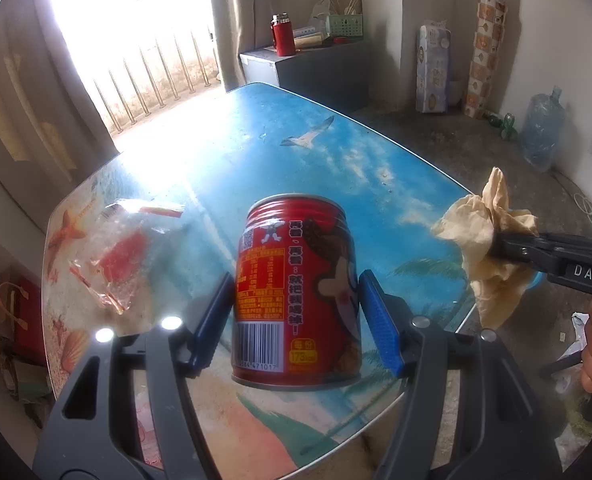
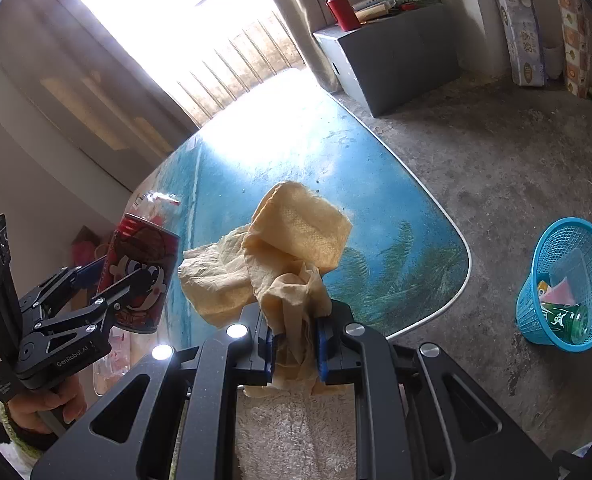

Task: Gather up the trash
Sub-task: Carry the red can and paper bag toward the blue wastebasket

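Observation:
My left gripper [image 1: 296, 316] is shut on a red drink can [image 1: 296, 292], held upright above the blue table [image 1: 256, 152]; its blue pads press the can's two sides. The can [image 2: 140, 276] and left gripper [image 2: 108, 284] also show at the left of the right wrist view. My right gripper [image 2: 294, 338] is shut on a crumpled yellowish tissue [image 2: 288, 248], which hangs above the table's near right corner. That tissue [image 1: 484, 232] appears at the right of the left wrist view, pinched by the right gripper [image 1: 496, 244]. A clear plastic wrapper [image 1: 124, 252] with red print lies on the table's left side.
A blue mesh waste basket [image 2: 564, 284] with some trash inside stands on the concrete floor to the table's right. A grey cabinet [image 2: 392, 64] with a red flask [image 2: 342, 10] is beyond the table. A water jug [image 1: 542, 132] stands by the far wall.

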`<state>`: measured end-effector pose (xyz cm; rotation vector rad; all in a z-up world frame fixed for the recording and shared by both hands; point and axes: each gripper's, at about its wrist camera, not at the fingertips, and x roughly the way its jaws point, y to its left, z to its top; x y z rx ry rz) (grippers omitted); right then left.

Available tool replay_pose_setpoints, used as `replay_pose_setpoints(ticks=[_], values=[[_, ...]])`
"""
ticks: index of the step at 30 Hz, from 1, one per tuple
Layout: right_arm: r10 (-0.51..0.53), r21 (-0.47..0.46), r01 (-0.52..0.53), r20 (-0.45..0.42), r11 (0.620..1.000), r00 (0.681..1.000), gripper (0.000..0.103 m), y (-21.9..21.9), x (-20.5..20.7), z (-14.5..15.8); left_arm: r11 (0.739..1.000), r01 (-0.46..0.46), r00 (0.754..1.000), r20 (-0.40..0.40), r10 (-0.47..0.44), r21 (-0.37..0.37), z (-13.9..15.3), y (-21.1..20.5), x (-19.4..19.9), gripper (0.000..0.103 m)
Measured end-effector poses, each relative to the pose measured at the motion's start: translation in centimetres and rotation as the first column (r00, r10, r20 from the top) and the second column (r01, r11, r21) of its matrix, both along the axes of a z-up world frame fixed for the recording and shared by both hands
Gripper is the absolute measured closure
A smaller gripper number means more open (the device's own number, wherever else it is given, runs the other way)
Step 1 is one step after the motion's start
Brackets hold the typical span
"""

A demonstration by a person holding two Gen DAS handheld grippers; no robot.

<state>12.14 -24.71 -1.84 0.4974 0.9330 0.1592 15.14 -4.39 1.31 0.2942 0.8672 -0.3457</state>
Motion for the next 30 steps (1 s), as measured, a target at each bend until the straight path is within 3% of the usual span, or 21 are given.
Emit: replay_pose_setpoints(ticks=[30], values=[[0.005, 0.013, -0.005, 0.014, 1.0, 1.0, 0.088, -0.4, -0.55, 0.0, 1.0, 0.0, 0.999, 0.036, -0.001, 0.029, 0.72, -0.83, -0.54, 0.043]])
